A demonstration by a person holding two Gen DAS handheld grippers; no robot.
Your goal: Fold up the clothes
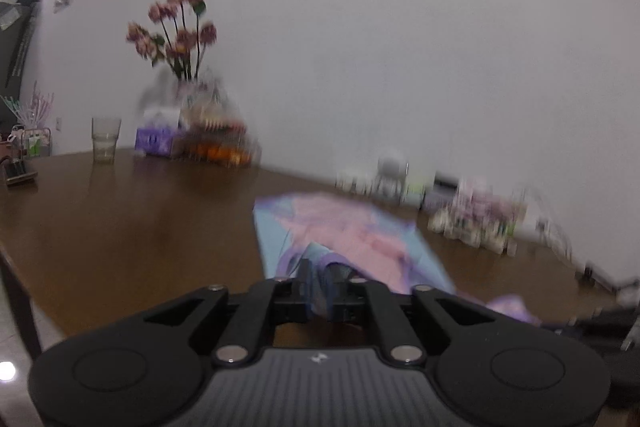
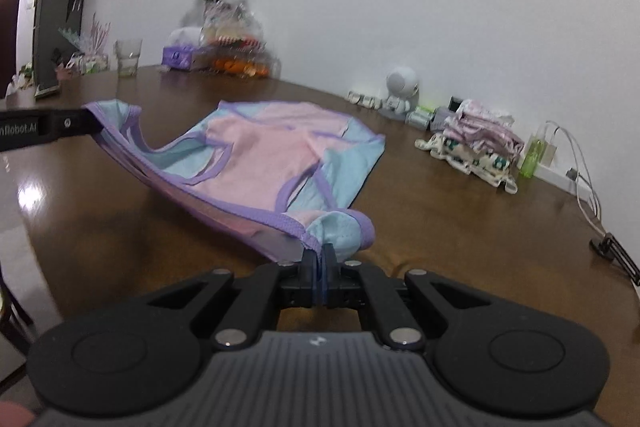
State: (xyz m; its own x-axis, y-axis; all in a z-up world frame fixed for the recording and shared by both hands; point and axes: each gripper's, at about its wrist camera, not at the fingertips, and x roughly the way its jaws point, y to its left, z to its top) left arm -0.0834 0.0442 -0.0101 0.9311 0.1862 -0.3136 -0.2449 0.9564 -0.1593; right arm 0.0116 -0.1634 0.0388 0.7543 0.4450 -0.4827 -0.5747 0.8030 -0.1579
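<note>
The left gripper (image 2: 94, 123) enters the right wrist view from the left edge. Its fingers are clamped on one purple-trimmed shoulder strap of the sleeveless top (image 2: 264, 155) and hold that strap raised off the table (image 2: 460, 227). In the left wrist view, which is blurred, the same fingers (image 1: 304, 279) are closed with blue and purple cloth between them.

The sleeveless top, pink and light blue with purple binding, occupies the centre of the brown table. Its far hem end lies flat on the wood; its near end is lifted and stretched between the two grippers, so that the cloth sags in a shallow span above the surface.

The right gripper (image 2: 318, 255) sits at the bottom centre of its own view. Its fingers are pinched together on the other shoulder strap, and a blue loop of cloth bulges just beyond the tips.

Judged step: a fold carried by both straps is in hand. The pictures do not settle whether the strap end is being carried toward the hem or laid out for smoothing. Either way, the next move calls for both grippers to travel together at equal height and keep the span taut, so that the cloth lands without a twist.

At the right, a stack of folded clothes (image 2: 476, 143) lies near the wall, well apart from the top.
</note>
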